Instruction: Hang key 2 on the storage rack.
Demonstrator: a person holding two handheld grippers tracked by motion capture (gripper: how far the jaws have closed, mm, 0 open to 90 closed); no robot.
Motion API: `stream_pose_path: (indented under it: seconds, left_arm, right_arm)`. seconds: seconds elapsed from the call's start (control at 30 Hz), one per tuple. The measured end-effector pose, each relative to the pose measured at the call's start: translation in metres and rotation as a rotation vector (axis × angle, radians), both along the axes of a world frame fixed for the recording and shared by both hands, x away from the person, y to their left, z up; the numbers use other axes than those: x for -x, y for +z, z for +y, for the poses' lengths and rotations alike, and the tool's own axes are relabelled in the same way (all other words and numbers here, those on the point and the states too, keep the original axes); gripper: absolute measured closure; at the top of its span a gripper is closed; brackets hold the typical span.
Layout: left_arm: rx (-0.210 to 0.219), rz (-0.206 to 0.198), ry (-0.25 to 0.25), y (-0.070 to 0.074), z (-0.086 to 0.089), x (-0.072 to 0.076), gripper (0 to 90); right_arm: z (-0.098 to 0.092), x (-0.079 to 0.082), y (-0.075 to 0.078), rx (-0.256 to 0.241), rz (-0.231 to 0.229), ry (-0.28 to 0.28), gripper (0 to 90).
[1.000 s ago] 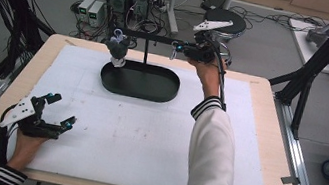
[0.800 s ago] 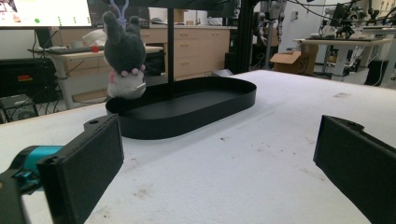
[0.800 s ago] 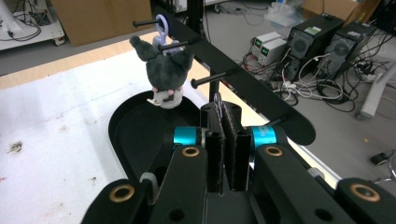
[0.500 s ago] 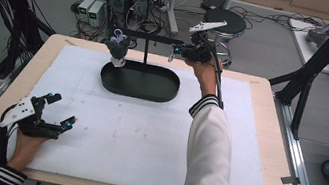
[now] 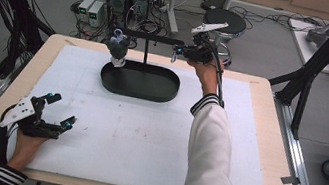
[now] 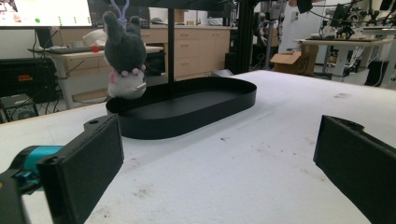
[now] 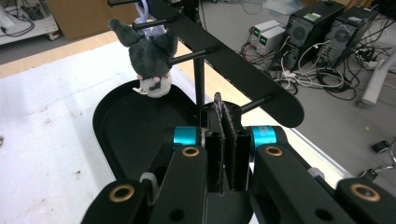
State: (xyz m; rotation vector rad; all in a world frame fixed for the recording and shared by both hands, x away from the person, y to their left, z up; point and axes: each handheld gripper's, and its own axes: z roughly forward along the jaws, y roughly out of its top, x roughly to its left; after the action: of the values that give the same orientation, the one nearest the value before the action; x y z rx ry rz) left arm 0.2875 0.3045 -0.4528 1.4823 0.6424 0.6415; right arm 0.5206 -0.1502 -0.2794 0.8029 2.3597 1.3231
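Right claw (image 5: 177, 51) raised beside rack (image 5: 154, 37) — pads pressed together.

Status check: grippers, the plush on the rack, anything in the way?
Left gripper open, low on the white mat. Right gripper shut, empty, at the rack's end. Plush toy hangs over the black tray. No obstruction.

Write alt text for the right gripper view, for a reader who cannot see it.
The right claw, jaws pressed shut, points at the end of a black metal hanging rack over an oval black tray. A small grey plush toy hangs from a rack peg by a pale loop. The tray sits on a white foam mat.
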Motion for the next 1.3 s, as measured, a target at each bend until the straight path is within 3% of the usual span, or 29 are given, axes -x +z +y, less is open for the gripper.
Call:
stream_pose_path:
  seconds: [0.6, 1.3]
  left_arm:
    - [-0.002, 0.000, 0.002, 0.000, 0.000, 0.000, 2.0]
    - [-0.003, -0.002, 0.001, 0.000, 0.000, 0.000, 2.0]
  right_arm:
    - [-0.003, -0.012, -0.011, -0.039, 0.007, -0.004, 88.4]
    - [-0.002, -0.019, -0.010, -0.014, -0.028, -0.051, 85.5]
